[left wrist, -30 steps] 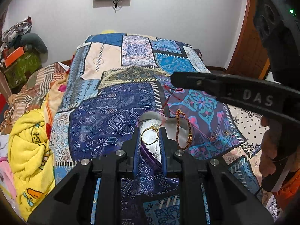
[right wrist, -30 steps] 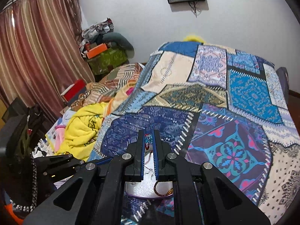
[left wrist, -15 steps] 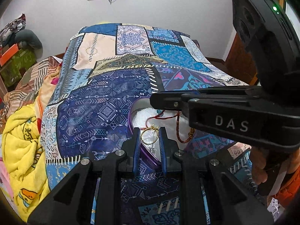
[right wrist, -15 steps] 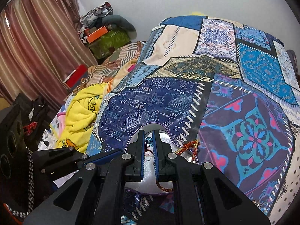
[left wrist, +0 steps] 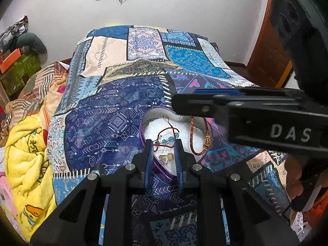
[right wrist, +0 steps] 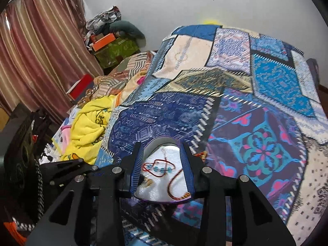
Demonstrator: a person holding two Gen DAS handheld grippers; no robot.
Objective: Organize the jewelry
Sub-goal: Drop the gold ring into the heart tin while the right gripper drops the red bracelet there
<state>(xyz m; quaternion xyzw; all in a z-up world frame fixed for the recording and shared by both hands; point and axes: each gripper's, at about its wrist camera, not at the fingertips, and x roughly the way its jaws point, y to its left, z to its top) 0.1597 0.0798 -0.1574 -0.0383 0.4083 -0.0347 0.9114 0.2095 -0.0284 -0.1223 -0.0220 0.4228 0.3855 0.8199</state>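
A purple-rimmed tray (left wrist: 141,131) with white lining sits on the patchwork bedspread. My left gripper (left wrist: 163,141) hovers over its near edge, jaws opening. The gold ring (left wrist: 166,157) lies on the lining below the gap, free of the pads. My right gripper (right wrist: 161,145) stands over the tray (right wrist: 162,137) with its jaws opening. A red cord bracelet with blue beads (right wrist: 158,168) lies loose on the lining between its fingers. A red-and-gold bangle (left wrist: 191,135) rests at the tray's right side. The right gripper (left wrist: 180,101) crosses the left wrist view above the tray.
The patchwork bedspread (right wrist: 256,143) covers the bed around the tray. A yellow blanket (left wrist: 26,149) is heaped at the left, with boxes and clothes (right wrist: 110,43) against the wall. A hand (left wrist: 295,176) holds the right gripper's handle.
The right gripper has opened and let go of the beaded bracelet, which now lies in the tray. The gold ring has dropped from between the left gripper's fingers onto the lining.
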